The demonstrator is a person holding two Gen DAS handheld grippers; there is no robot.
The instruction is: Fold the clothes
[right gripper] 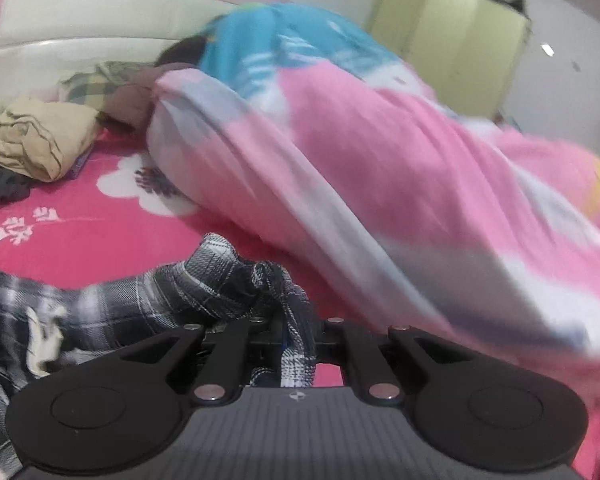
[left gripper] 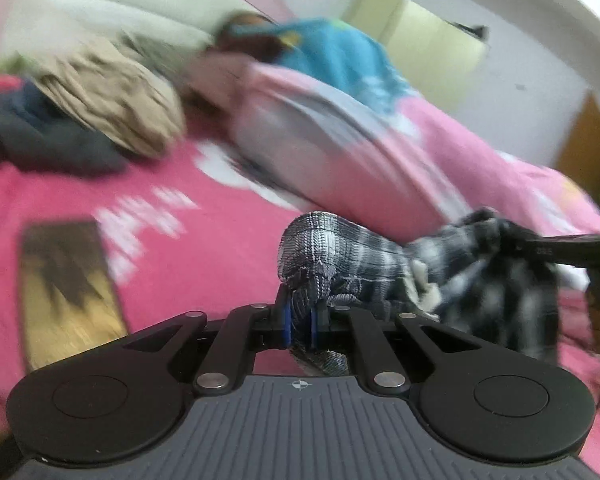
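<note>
Pinching a bunched fold of black-and-white plaid garment [left gripper: 324, 248], the left gripper [left gripper: 300, 326] has its blue-padded fingers [left gripper: 286, 322] nearly together with woven cloth squeezed between them and spilling below. From there the plaid fabric runs toward 3 o'clock, soft and crumpled, with a scrap of white fleecy lining showing, to the right gripper [left gripper: 512, 240], a black bar whose printed marking is too blurred to read. In the right wrist view that right gripper [right gripper: 296, 344] is likewise clamped tight on a twisted rope of the same checked cloth, which trails off toward 9 o'clock.

Beneath lies a hot-pink bedsheet [left gripper: 220, 248] with white flower shapes and white characters, illegible. At 9 o'clock in the left view rests a flat, glossy brown-gold rectangle [left gripper: 68, 284]. Toward 10 o'clock sit a creased tan bundle [left gripper: 112, 96] atop dark clothing [left gripper: 40, 132]. At 12 to 2 o'clock rises a puffy pink-and-blue quilt [right gripper: 400, 160], with a padded white headboard [right gripper: 80, 24] behind.
</note>
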